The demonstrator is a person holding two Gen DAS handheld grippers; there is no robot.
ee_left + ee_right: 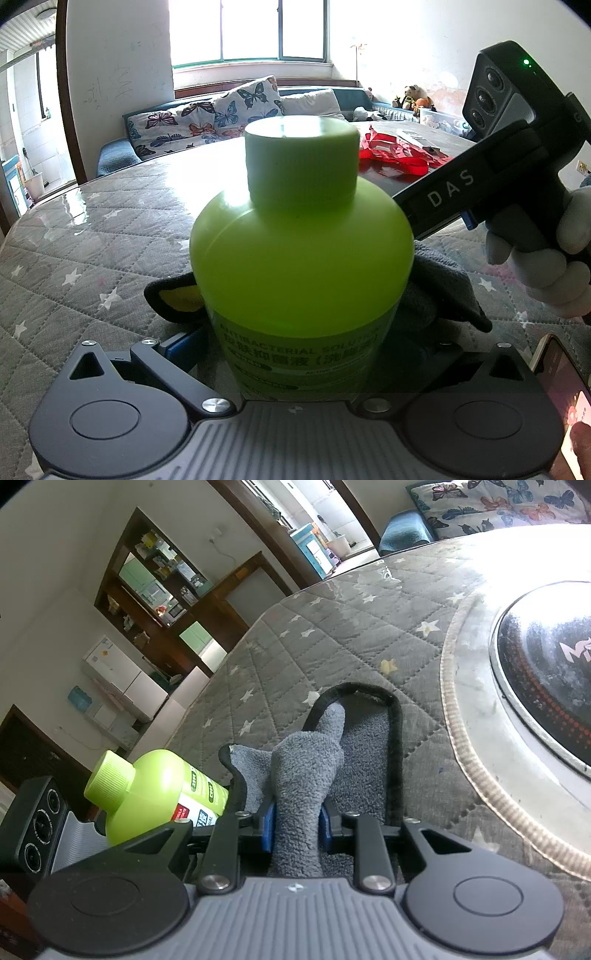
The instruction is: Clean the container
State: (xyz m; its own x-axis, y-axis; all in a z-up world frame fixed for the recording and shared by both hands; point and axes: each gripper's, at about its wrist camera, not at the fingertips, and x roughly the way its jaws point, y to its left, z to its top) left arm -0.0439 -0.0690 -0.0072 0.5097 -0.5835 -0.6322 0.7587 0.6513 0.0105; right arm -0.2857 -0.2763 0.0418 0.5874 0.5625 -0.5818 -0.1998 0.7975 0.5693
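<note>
Closest in the left wrist view, the left gripper (301, 354) has its 2 jaws closed on the lower body of the green bottle (301, 258), which stands upright between them with its ribbed cap (302, 162) screwed on. The bottle sits low over the quilted table cover (92, 240), so the container to be cleaned is already secured.

Just behind and beside the bottle lies the grey cloth (306, 775). In the right wrist view the right gripper (295, 827) has a bunched fold of it between its blue pads (266, 825); the jaws stand narrow, pinching the fabric, while the rest of the cloth trails flat on the cover. The bottle (155, 790) shows to that gripper's left, touching the cloth's edge.

The step in hand looks like wiping the bottle's side. To do it well, the right claw likely needs a firm pinch so the fold does not slip out, and the cloth should be drawn around the body and shoulder while the left claw holds the bottle steady. Pressing too hard sideways could twist the bottle in its grip.

Farther off sit a round cooktop (546, 686) set in the table, a red ribbon (399, 153), then a sofa (221, 114) under the window.
</note>
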